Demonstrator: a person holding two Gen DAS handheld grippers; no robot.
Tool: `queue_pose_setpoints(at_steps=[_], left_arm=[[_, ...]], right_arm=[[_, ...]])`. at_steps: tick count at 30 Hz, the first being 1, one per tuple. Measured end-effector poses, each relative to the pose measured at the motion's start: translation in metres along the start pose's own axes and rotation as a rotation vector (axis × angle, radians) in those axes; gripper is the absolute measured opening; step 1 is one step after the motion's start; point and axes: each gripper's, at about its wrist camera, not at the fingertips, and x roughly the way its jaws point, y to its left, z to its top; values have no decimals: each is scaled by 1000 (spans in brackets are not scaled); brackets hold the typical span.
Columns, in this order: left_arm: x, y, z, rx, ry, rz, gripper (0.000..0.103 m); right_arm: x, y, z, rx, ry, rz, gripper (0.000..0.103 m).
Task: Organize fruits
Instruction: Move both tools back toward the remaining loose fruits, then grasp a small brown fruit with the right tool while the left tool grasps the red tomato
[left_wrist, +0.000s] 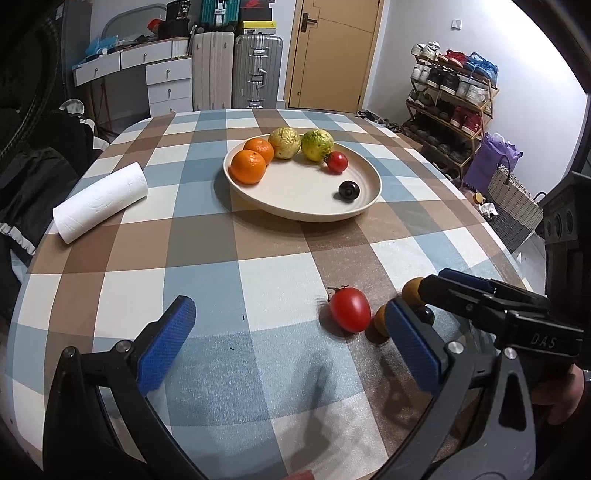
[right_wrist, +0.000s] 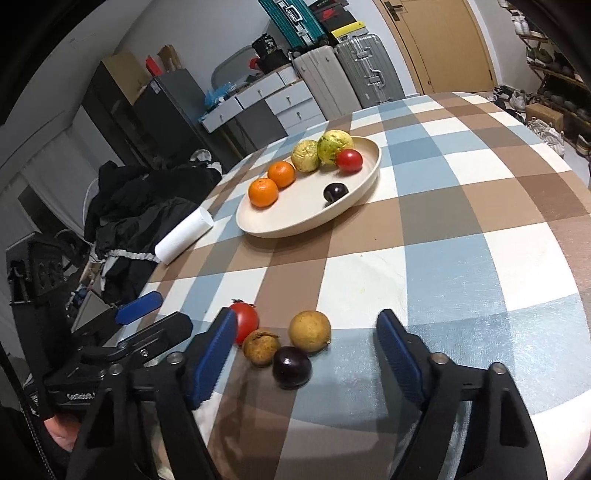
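A cream plate (left_wrist: 295, 206) (right_wrist: 280, 221) holds two oranges (left_wrist: 248, 167), two yellow-green guavas (left_wrist: 317, 144), a red tomato (left_wrist: 336, 162) and a dark plum (left_wrist: 348, 190). On the checked cloth near me lie a red tomato (left_wrist: 349, 308) (right_wrist: 245, 320), two brown round fruits (right_wrist: 309, 330) (right_wrist: 260, 347) and a dark plum (right_wrist: 291, 367). My left gripper (left_wrist: 291, 343) is open, low over the cloth left of the tomato. My right gripper (right_wrist: 306, 354) is open, its jaws on either side of the brown fruits and the plum; it also shows in the left wrist view (left_wrist: 424, 299).
A white paper towel roll (left_wrist: 100, 202) (right_wrist: 184, 240) lies at the table's left side. Dark clothes (right_wrist: 140, 218) hang beside the table. Suitcases, drawers, a door and a shoe rack (left_wrist: 450, 107) stand beyond the far edge.
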Motion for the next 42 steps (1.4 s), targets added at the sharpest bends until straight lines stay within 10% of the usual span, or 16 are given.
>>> queue_pose_setpoints(at_steps=[20,42], left_arm=[[9,-1,-3,3,12,-31,102],[34,4,8,-29,78,-81,102]], right_arm=[[13,-1,-2,-8,60,2,28],[-4,-7,-1,5,-28,24,26]])
